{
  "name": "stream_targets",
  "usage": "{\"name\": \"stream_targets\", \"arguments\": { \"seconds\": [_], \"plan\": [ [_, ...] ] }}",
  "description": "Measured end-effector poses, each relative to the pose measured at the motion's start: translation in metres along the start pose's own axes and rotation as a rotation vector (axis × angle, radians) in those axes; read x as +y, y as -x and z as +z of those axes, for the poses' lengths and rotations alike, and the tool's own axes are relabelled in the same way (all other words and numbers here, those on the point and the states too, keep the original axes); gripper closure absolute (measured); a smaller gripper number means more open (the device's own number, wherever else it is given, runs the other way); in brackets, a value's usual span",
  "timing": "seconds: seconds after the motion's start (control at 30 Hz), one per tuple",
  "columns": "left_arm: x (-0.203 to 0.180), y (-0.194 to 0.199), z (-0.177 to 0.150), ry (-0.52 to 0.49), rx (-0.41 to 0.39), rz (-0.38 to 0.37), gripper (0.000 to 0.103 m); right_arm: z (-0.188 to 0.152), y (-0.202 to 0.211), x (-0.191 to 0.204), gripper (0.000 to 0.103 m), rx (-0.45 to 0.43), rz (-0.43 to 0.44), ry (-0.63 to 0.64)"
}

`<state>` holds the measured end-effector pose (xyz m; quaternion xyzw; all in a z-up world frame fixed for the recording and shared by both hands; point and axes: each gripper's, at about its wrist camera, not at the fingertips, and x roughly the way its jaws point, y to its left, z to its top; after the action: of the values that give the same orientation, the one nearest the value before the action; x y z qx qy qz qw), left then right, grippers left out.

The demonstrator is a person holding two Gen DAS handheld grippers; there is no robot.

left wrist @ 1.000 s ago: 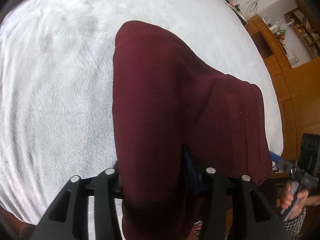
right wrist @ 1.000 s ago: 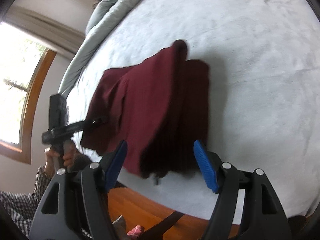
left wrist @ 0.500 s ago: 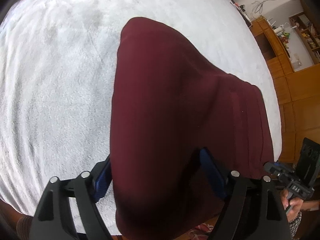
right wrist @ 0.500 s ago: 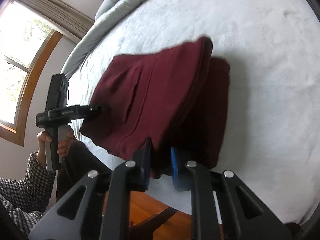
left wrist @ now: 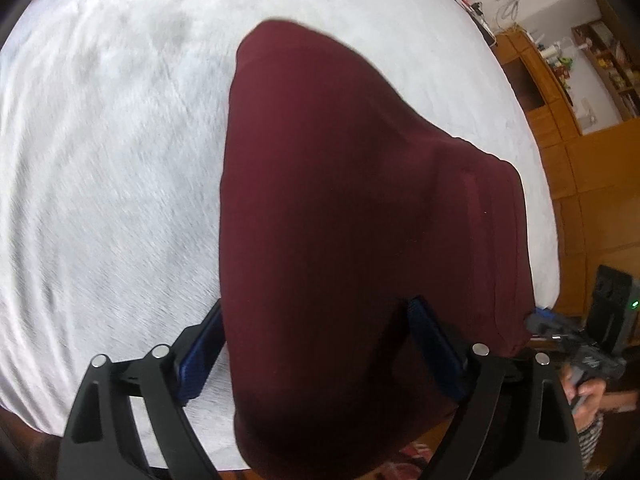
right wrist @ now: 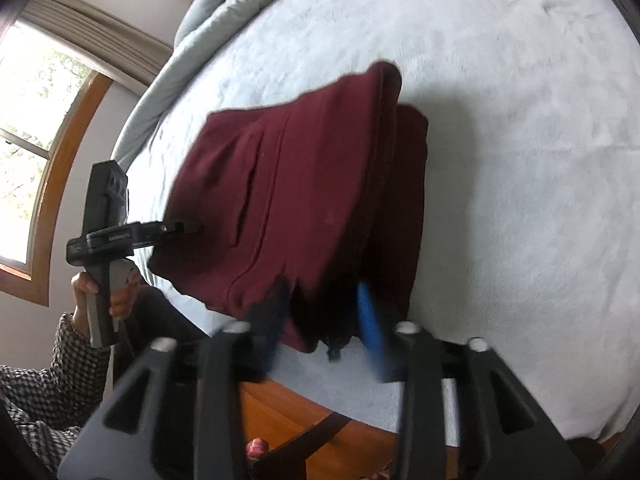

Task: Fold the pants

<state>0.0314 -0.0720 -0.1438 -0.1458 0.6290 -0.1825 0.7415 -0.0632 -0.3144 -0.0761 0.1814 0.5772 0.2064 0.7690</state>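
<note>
The maroon pants (left wrist: 344, 208) lie folded into a thick stack on the white bed (left wrist: 100, 160), near its front edge; in the right wrist view the pants (right wrist: 312, 200) show a pocket slit on top. My left gripper (left wrist: 316, 352) is open, its blue pads either side of the near end of the stack, which drapes between them. My right gripper (right wrist: 320, 316) is open with its blue-padded fingers (right wrist: 370, 320) around the near edge of the stack. The left gripper also shows in the right wrist view (right wrist: 176, 228), at the stack's left side.
A grey duvet (right wrist: 224, 4) is bunched at the far end of the bed, below a window (right wrist: 28, 128). Wooden cabinets and shelves (left wrist: 580, 120) stand to the right of the bed. The bed's wooden frame (right wrist: 288, 412) runs below the near edge.
Both grippers have opened: the left let go between one second ago and half a second ago, the right was shut on the stack's edge half a second ago and is now open. The stack has settled onto the bed.
</note>
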Motion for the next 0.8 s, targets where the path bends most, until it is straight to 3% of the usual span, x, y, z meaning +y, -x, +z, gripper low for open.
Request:
{"name": "stream_targets", "arguments": {
  "seconds": [0.1,0.2,0.63,0.73,0.8],
  "plan": [
    [0.0,0.005,0.005,-0.027,-0.007,0.019,0.013,0.007,0.016,-0.003,0.027,-0.041,0.008,-0.008],
    [0.007,0.004,0.01,-0.021,0.004,0.016,0.013,0.016,0.021,-0.012,0.021,-0.052,0.01,-0.043],
    [-0.014,-0.023,0.005,-0.062,0.041,-0.079,0.015,0.026,-0.028,-0.048,0.019,0.038,0.106,-0.183],
    [-0.018,-0.022,0.008,-0.059,0.025,-0.089,0.029,0.029,-0.037,-0.048,0.019,0.057,0.113,-0.172],
    [-0.011,-0.016,0.008,-0.045,0.018,-0.098,0.047,0.03,-0.043,-0.048,0.018,0.07,0.114,-0.165]
  ]
}}
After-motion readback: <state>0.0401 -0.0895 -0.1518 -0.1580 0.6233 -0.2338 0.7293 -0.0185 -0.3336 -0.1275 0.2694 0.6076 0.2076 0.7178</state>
